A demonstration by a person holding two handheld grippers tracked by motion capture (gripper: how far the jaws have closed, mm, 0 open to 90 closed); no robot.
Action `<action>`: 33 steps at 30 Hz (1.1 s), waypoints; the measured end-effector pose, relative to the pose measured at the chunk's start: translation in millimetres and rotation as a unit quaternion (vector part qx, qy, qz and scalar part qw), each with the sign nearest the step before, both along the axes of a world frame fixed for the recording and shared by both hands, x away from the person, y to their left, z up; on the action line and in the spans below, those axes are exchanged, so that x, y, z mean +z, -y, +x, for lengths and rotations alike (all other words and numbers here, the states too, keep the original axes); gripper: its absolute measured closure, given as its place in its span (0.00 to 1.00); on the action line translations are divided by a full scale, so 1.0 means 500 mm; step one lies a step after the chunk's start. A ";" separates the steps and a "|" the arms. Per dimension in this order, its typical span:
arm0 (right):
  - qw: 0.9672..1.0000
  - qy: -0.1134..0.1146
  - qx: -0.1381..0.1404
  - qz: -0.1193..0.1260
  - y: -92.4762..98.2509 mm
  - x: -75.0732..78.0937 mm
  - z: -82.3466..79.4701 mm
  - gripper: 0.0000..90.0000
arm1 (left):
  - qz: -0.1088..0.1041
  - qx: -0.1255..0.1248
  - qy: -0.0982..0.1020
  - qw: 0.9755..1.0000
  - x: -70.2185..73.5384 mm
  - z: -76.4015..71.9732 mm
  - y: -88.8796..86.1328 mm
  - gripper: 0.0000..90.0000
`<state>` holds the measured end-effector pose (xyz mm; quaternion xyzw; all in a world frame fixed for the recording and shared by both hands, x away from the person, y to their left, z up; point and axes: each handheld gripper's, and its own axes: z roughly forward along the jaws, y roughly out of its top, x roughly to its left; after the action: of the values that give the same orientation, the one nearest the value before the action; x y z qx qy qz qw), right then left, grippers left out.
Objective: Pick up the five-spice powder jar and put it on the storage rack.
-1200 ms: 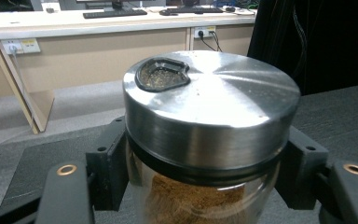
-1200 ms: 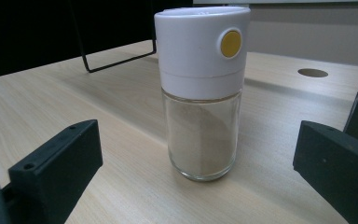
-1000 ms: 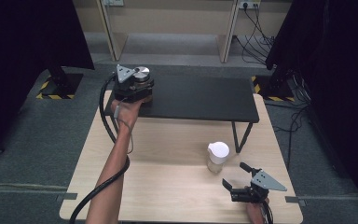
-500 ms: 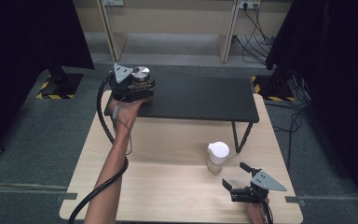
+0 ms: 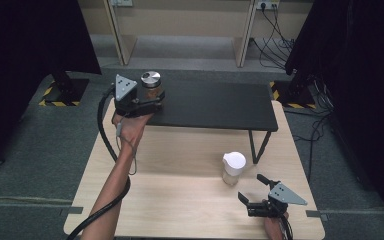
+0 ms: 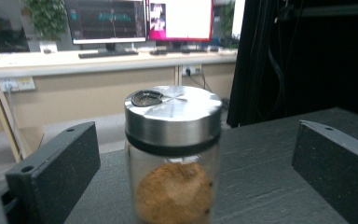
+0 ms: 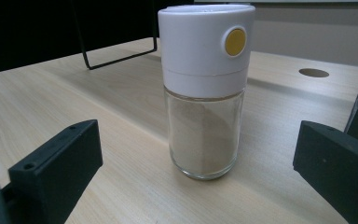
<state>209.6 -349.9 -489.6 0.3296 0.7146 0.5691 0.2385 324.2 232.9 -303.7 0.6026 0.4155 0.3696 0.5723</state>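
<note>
A glass jar point(image 5: 151, 86) with a silver lid point(image 6: 172, 112) and brown powder inside stands at the left end of a black raised shelf point(image 5: 215, 105). My left gripper point(image 5: 149, 99) is open, its jaws wide on either side of the jar and clear of the glass. A second glass jar point(image 5: 232, 169) with a white cap point(image 7: 205, 42) and a yellow button stands on the wooden table point(image 5: 180, 170) near its right front. My right gripper point(image 5: 250, 187) is open just in front of this jar, which sits between and beyond the jaws.
The shelf rests on thin black legs point(image 5: 258, 145) at the back of the table. Dark curtains point(image 5: 30, 45) hang on both sides, and cables point(image 5: 275, 20) lie on the floor behind. A round hole point(image 7: 313, 72) is cut in the tabletop.
My left gripper has drawn back a little from the silver-lidded jar toward the near edge of the shelf. The right gripper and the white-capped jar have stayed put.
</note>
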 end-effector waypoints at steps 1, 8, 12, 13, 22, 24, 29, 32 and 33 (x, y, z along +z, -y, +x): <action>1.000 0.001 0.000 0.000 0.000 0.000 0.000 0.01 | 0.001 -0.001 0.003 1.000 -0.005 -0.006 -0.002 0.00; 1.000 0.002 0.001 -0.004 -0.002 0.001 0.000 0.01 | 0.000 -0.006 0.023 1.000 -0.038 -0.052 -0.026 0.00; 1.000 0.002 0.001 -0.006 -0.003 0.002 0.000 0.01 | 0.019 -0.020 0.032 0.999 -0.054 -0.079 -0.037 0.00; 1.000 0.002 0.000 -0.006 -0.003 0.002 0.000 0.01 | 0.023 -0.025 0.034 0.999 -0.059 -0.086 -0.039 0.00; 1.000 0.003 0.000 -0.011 -0.006 0.003 -0.001 0.01 | -0.015 -0.061 0.049 0.997 -0.123 -0.150 -0.046 0.00; 1.000 0.003 -0.001 -0.011 -0.006 0.003 -0.002 0.01 | -0.016 -0.068 0.050 0.996 -0.134 -0.160 -0.043 0.00; 1.000 0.003 -0.001 -0.012 -0.006 0.004 -0.002 0.01 | -0.009 -0.082 0.051 0.995 -0.168 -0.187 -0.035 0.00; 1.000 0.003 -0.001 -0.012 -0.006 0.004 -0.002 0.01 | -0.009 -0.087 0.048 0.995 -0.185 -0.197 -0.035 0.00; 1.000 0.003 -0.001 -0.013 -0.006 0.004 -0.002 0.01 | -0.011 -0.088 0.047 0.995 -0.190 -0.200 -0.035 0.00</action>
<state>208.5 -346.7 -487.8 0.3253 0.7207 0.5610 0.2452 224.3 250.6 -399.0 0.6126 0.3375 0.3407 0.6283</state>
